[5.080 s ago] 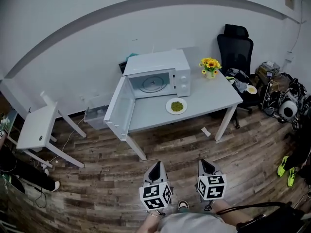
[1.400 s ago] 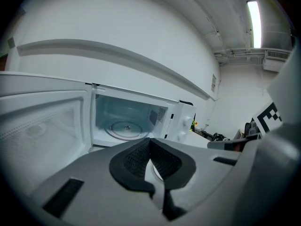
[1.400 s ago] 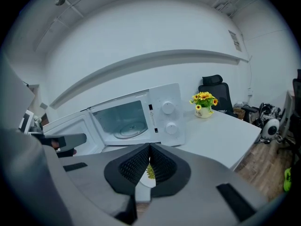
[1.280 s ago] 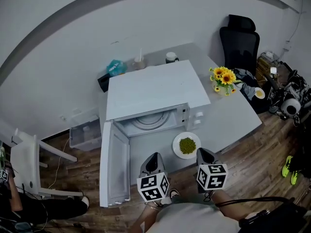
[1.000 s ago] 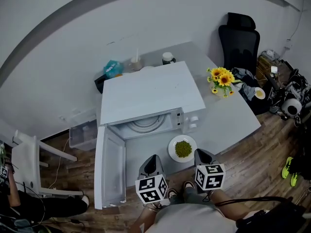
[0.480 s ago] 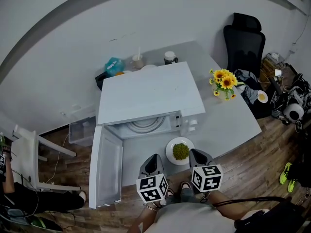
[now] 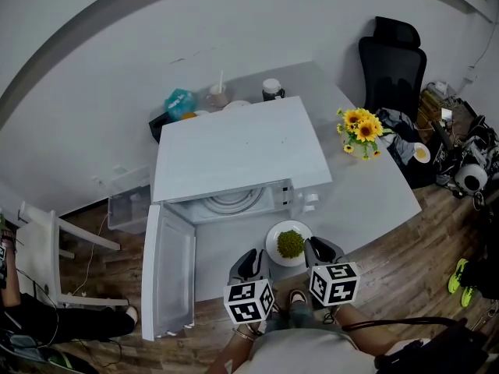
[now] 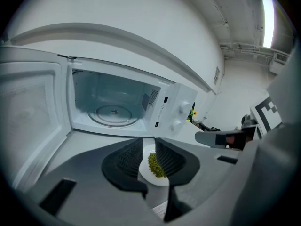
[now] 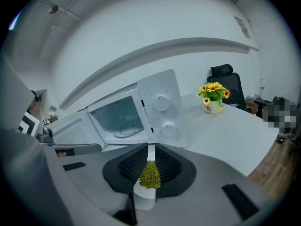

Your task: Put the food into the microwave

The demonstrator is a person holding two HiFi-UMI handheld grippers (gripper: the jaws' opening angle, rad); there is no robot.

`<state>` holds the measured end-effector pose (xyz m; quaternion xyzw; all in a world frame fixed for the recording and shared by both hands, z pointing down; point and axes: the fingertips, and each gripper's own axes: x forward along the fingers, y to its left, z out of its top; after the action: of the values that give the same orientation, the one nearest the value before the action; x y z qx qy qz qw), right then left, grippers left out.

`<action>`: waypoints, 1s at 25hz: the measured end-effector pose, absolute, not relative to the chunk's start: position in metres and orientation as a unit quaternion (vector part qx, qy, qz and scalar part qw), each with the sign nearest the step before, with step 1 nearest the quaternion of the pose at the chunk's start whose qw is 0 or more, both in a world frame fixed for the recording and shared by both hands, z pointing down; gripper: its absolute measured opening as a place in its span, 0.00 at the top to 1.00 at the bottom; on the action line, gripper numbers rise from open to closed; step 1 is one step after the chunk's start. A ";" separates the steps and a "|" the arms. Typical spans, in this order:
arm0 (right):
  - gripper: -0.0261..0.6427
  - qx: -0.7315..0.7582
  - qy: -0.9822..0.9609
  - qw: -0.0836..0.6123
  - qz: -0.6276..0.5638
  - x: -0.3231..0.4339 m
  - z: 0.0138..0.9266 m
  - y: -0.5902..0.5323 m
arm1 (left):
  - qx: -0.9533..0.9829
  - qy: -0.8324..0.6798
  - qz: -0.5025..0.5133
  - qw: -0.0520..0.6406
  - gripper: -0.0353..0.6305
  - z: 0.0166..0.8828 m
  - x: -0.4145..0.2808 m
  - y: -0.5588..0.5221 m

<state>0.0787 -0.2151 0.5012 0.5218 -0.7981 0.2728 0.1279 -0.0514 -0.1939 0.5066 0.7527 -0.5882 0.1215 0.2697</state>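
Head view: plate (image 7: 273, 238) at table (image 7: 366, 201) edge before open microwave (image 7: 238, 150); left gripper (image 7: 251, 255), right gripper (image 7: 315, 245) near its rim, jaws narrowly apart, empty.

Hardly anything is legible; the vase (image 9: 212, 107), at two o'clock from the microwave (image 9: 162, 108), bears small dark lettering, perhaps "Life", too blurred to be sure; the microwave's panel labels and the wall sign (image 9: 242, 27) at one o'clock cannot be read.
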 end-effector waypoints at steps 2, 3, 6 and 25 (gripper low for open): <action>0.89 0.525 -0.792 0.132 0.282 0.080 0.509 -0.215 | 0.754 -0.581 0.128 0.278 0.83 0.514 -0.049 -0.194; 0.88 0.527 -0.789 0.135 0.287 0.081 0.513 -0.215 | 0.754 -0.579 0.131 0.282 0.83 0.517 -0.048 -0.194; 0.88 0.533 -0.778 0.145 0.298 0.086 0.527 -0.217 | 0.750 -0.575 0.138 0.295 0.82 0.529 -0.047 -0.196; 0.88 0.547 -0.734 0.171 0.365 0.110 0.611 -0.242 | 0.706 -0.576 0.171 0.375 0.83 0.621 -0.047 -0.225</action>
<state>0.1103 -0.2416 0.6115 0.5470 -0.7339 0.3645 0.1713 -0.0465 -0.2254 0.6208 0.7058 -0.5763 0.1708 0.3750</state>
